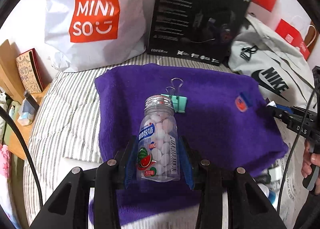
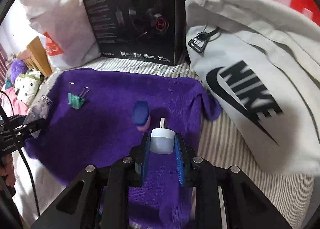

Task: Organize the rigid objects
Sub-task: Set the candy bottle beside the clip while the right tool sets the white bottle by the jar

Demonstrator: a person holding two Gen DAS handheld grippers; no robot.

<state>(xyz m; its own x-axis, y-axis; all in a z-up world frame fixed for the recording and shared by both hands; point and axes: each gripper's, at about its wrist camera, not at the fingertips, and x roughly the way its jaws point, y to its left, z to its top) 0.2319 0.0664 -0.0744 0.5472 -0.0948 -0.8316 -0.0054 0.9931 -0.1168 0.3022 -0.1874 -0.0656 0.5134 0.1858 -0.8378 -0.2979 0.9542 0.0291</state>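
Note:
My left gripper [image 1: 158,145] is shut on a clear candy bottle [image 1: 158,139] with white tablets, a silver threaded neck and a watermelon label, held above the purple towel [image 1: 210,125]. Just beyond its neck a teal binder clip [image 1: 179,103] lies on the towel; it shows again as the binder clip [image 2: 76,100] in the right wrist view. My right gripper [image 2: 162,142] is shut on a small white USB night light [image 2: 162,142], plug pointing forward. A blue-capped small container [image 2: 141,116] lies on the towel just ahead of it. The bottle [image 2: 39,112] and left gripper appear at the left edge.
A white Miniso bag [image 1: 94,19], a black headset box [image 1: 196,15] and a grey Nike bag [image 2: 250,81] line the back of the striped bed [image 1: 66,113]. A wooden shelf with small items [image 1: 24,93] stands left. A hand [image 1: 312,163] shows at the right edge.

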